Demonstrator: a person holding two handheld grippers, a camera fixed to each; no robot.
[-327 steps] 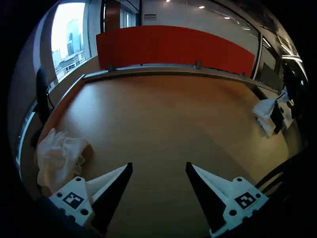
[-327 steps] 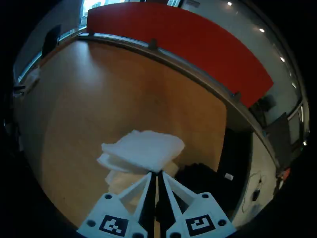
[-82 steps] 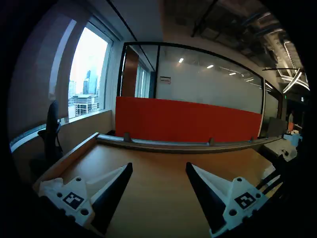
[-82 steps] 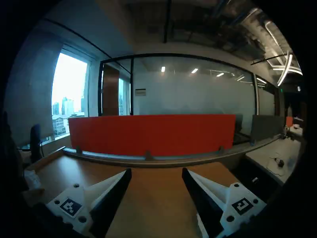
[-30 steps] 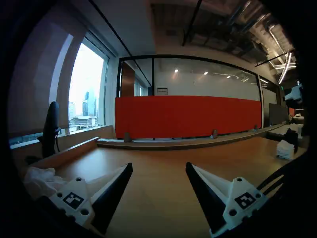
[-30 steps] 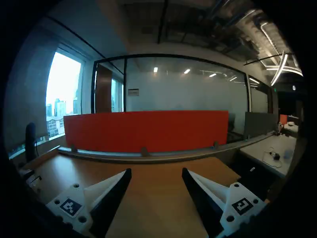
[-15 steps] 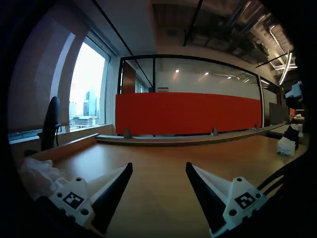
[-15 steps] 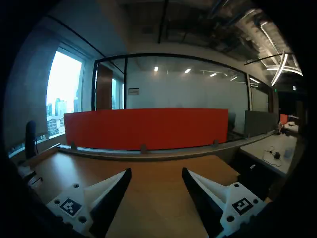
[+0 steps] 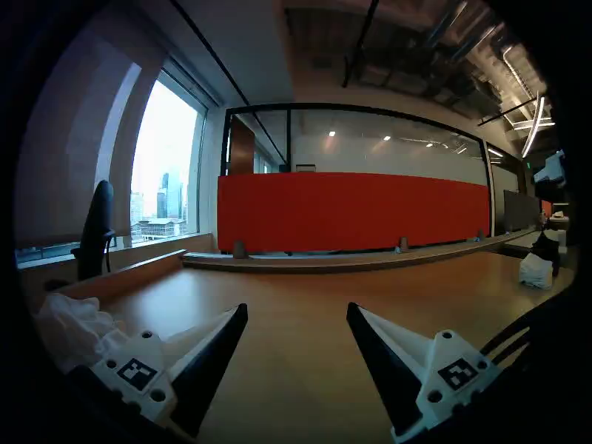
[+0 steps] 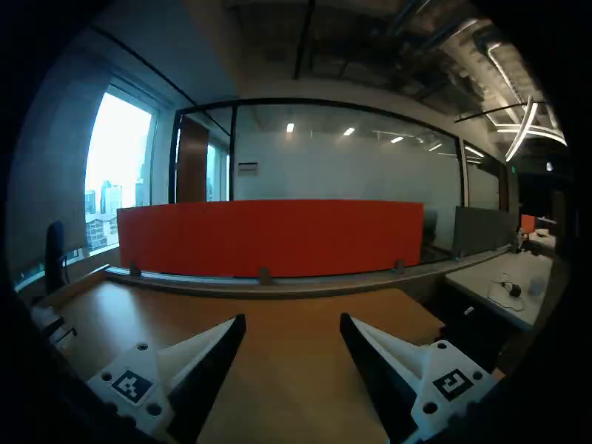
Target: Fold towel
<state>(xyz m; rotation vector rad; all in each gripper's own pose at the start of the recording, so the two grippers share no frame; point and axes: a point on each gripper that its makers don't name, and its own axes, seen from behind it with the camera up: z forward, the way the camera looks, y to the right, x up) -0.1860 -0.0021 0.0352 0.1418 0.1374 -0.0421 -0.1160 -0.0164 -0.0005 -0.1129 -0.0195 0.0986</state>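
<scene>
My right gripper [image 10: 292, 317], earlier clenched on a folded towel [image 9: 534, 271] now lying at the far right of the bench [image 9: 311, 288], and my left gripper [image 9: 296, 305] are both released and raised level, so I judge the crumpled towel [image 9: 70, 329] near left to be next.

A light-brown wooden worktop [image 9: 296, 296] runs back to a long red divider panel [image 9: 355, 211]. Behind it stands a frosted glass partition wall [image 10: 340, 166]. At the left, a tall bright window [image 9: 159, 140] shows city towers [image 9: 164, 211], a black office chair [image 9: 96, 222] before it. Angled strip lights [image 10: 522, 129] glow under the dark exposed ceiling [image 10: 355, 44]. A white desk [image 10: 492, 292] adjoins at right.
</scene>
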